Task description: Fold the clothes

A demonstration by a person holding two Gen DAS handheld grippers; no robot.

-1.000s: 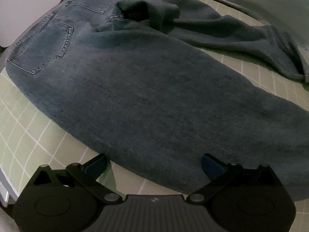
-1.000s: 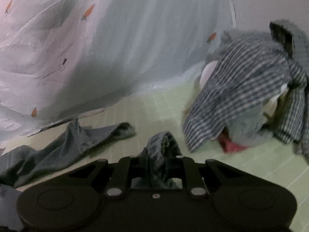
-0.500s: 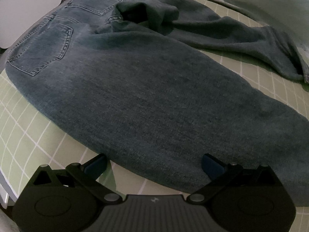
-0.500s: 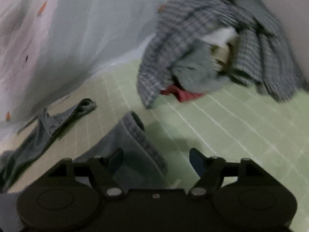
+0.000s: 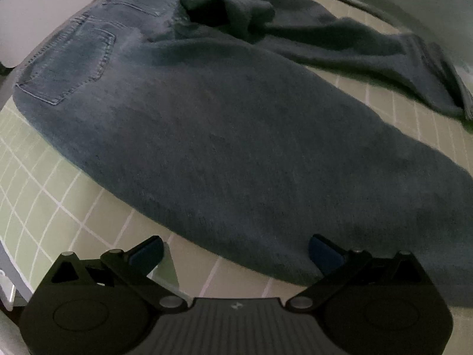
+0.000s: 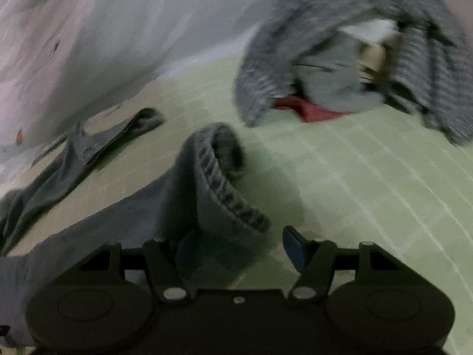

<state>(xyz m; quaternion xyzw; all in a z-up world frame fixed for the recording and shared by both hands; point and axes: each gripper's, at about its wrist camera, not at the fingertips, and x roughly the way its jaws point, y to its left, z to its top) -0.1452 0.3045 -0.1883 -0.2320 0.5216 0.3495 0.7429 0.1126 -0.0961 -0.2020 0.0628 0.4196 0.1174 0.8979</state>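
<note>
Blue jeans [image 5: 207, 124] lie spread on a green gridded mat [image 5: 44, 195], back pockets at the upper left, one leg running right and the other leg [image 5: 384, 59] trailing behind it. My left gripper [image 5: 236, 251] is open, its blue pads straddling the near edge of the front leg. In the right wrist view the hem of one leg [image 6: 218, 177] lies rumpled on the mat just ahead of my right gripper [image 6: 236, 248], which is open with the denim lying loose between its fingers. The other leg's end [image 6: 97, 145] lies further left.
A heap of clothes with a grey checked shirt [image 6: 369, 35] and something red [image 6: 307, 111] sits at the far right of the mat [image 6: 369, 192]. A pale sheet with small carrot prints [image 6: 103, 35] hangs behind. A white object [image 5: 35, 9] stands past the waistband.
My right gripper went from shut on the jeans hem to open, and the hem dropped onto the mat. The left gripper stays open and has edged slightly.
</note>
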